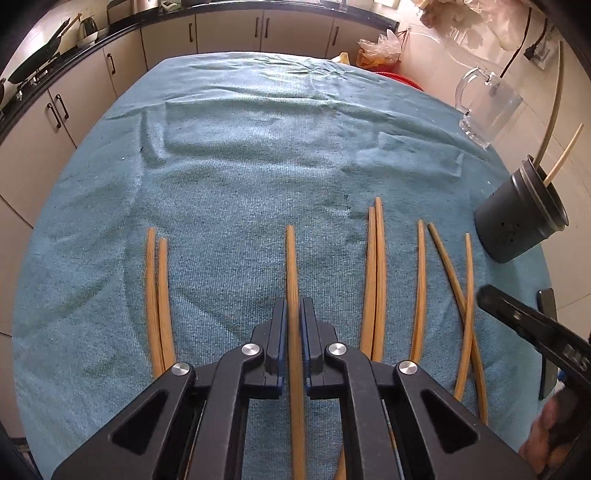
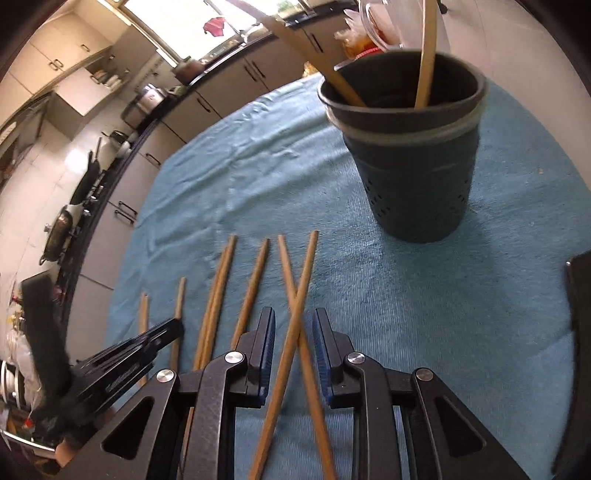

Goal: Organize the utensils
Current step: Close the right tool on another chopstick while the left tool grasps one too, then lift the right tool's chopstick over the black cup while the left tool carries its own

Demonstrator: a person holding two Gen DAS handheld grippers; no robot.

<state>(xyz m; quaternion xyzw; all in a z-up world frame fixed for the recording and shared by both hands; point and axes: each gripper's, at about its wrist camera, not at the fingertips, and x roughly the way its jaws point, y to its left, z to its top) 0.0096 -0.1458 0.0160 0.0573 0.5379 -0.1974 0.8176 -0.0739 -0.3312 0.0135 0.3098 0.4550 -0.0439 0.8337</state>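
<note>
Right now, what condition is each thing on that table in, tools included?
Left tool: nearly closed around a single chopstick lying on the towel.
Right tool: open, straddling two crossed chopsticks.
Dark holder cup: upright, two chopsticks standing inside.
Glass mug: looks empty.
Other loose chopsticks: lying flat, not yet collected.
Blue towel: spread out, slightly wrinkled.

A home kitchen. Cabinets (image 1: 92, 85) under a dark counter (image 2: 122, 162) line the walls, with pans on a stove (image 2: 62, 225). A kettle (image 1: 88, 28) stands nearby.
</note>
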